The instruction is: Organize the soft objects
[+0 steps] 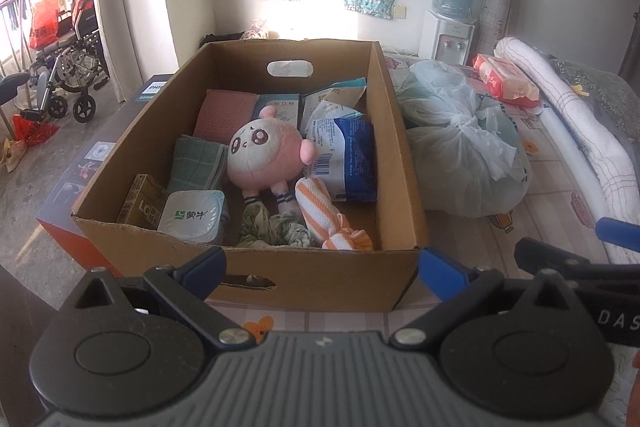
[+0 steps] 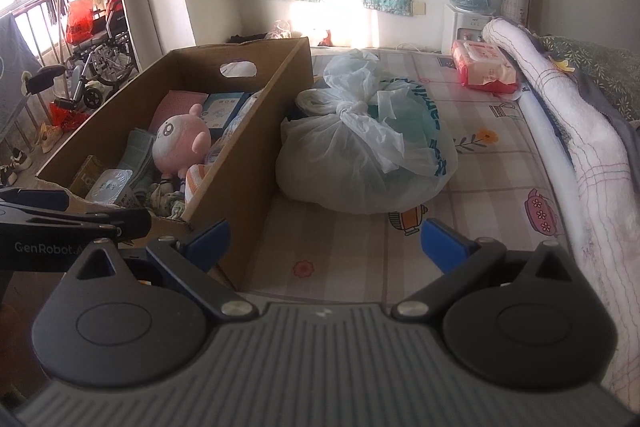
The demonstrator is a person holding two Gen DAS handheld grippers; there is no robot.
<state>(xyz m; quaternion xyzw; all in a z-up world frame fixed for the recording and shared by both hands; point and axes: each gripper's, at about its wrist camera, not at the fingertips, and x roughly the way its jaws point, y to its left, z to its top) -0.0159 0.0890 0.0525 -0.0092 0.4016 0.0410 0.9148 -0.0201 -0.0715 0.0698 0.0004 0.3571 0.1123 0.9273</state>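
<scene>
A cardboard box [image 1: 400, 155] stands on the patterned mat. Inside lie a pink plush doll [image 1: 264, 151], an orange-striped soft toy [image 1: 324, 215], a green folded cloth [image 1: 196, 163], a pink cloth [image 1: 224, 111], a crumpled green cloth [image 1: 272, 231], blue-white packets [image 1: 344, 155] and a yoghurt tub [image 1: 192, 215]. My left gripper [image 1: 322, 267] is open and empty in front of the box's near wall. My right gripper [image 2: 324, 241] is open and empty, to the right of the box [image 2: 256, 131], facing a tied plastic bag [image 2: 368, 155]. The doll [image 2: 182, 143] shows there too.
The tied plastic bag [image 1: 460, 147] lies right of the box. A red tissue pack [image 2: 484, 67] and a rolled white quilt [image 2: 580, 143] lie along the right. A water dispenser [image 2: 468, 3] stands at the back wall. A wheelchair [image 1: 68, 67] stands at the left.
</scene>
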